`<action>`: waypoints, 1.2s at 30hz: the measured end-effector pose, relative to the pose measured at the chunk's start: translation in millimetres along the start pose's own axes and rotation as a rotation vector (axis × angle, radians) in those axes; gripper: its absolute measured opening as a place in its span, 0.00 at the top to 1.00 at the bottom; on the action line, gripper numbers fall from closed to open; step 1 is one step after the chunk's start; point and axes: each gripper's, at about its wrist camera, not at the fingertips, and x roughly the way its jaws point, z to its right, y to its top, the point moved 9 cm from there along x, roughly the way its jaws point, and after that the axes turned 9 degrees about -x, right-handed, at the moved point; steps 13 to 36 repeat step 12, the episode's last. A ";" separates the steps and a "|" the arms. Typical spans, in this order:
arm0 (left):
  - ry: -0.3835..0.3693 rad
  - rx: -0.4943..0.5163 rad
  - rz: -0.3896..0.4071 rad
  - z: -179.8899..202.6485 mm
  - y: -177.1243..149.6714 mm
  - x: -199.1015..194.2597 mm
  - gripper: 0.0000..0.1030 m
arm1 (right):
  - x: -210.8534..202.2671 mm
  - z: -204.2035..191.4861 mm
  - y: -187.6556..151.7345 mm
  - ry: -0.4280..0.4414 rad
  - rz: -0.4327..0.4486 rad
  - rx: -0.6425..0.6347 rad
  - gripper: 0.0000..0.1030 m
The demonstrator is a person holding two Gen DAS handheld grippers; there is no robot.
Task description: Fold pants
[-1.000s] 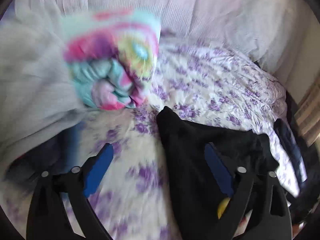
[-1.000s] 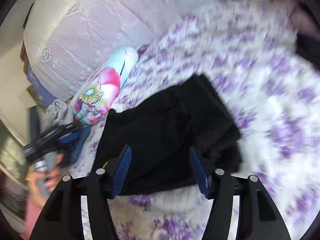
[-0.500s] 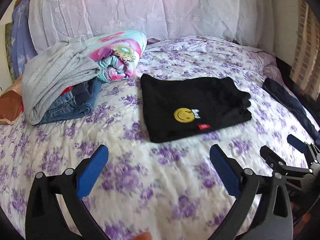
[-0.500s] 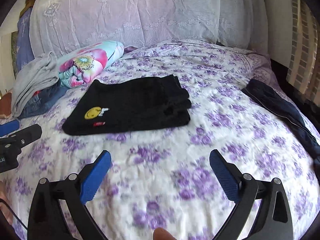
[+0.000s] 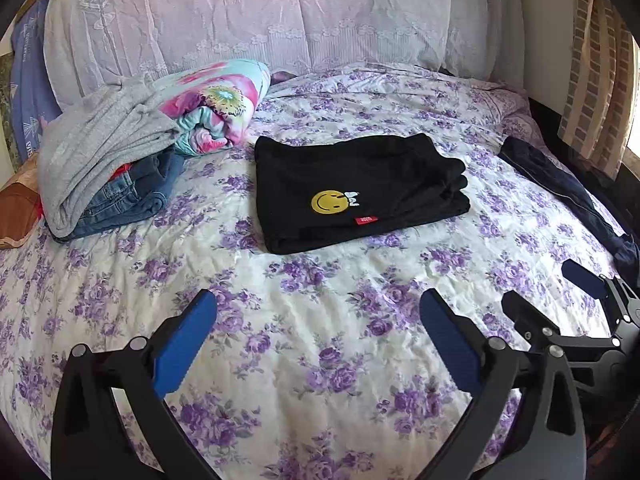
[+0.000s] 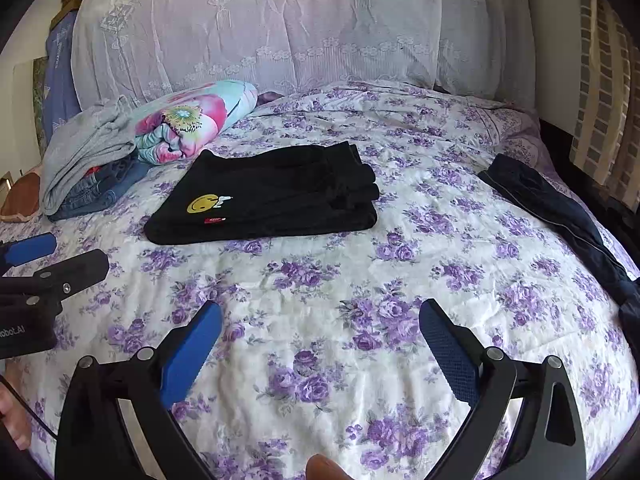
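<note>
1. The left claw (image 5: 318, 332) has its blue pads spread wide apart, with nothing between them but the flowered bedspread (image 5: 304, 364) below. It holds nothing and touches no garment.
2. The right claw (image 6: 320, 338) is likewise spread wide and empty, hanging over a bare stretch of the same bedspread.
3. In the left wrist view the right claw shows at the right edge, apart from the left one; in the right wrist view the left claw shows at the left edge.
4. The black pants (image 5: 356, 192) lie folded into a flat, neat rectangle near the middle of the bed, well ahead of both claws. A yellow smiley patch (image 5: 329, 201) and a small red tag face up on the top layer.
5. To the left of the pants sits a pile: a grey garment (image 5: 96, 152) draped over blue jeans (image 5: 132, 196), with a rolled tie-dye cloth (image 5: 220, 108) just beside it.
6. A dark navy garment (image 6: 560, 216) lies stretched along the bed's right edge, well apart from the pants.
7. A pale lace cover (image 5: 260, 20) drapes the headboard end.
</note>
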 end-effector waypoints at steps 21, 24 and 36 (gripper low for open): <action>0.036 0.015 0.030 -1.7 2.9 -7.7 0.04 | -1.6 -1.9 -2.8 0.010 -0.004 0.000 0.03; 0.036 0.015 0.030 -1.7 2.9 -7.7 0.04 | -1.6 -1.9 -2.8 0.010 -0.004 0.000 0.03; 0.036 0.015 0.030 -1.7 2.9 -7.7 0.04 | -1.6 -1.9 -2.8 0.010 -0.004 0.000 0.03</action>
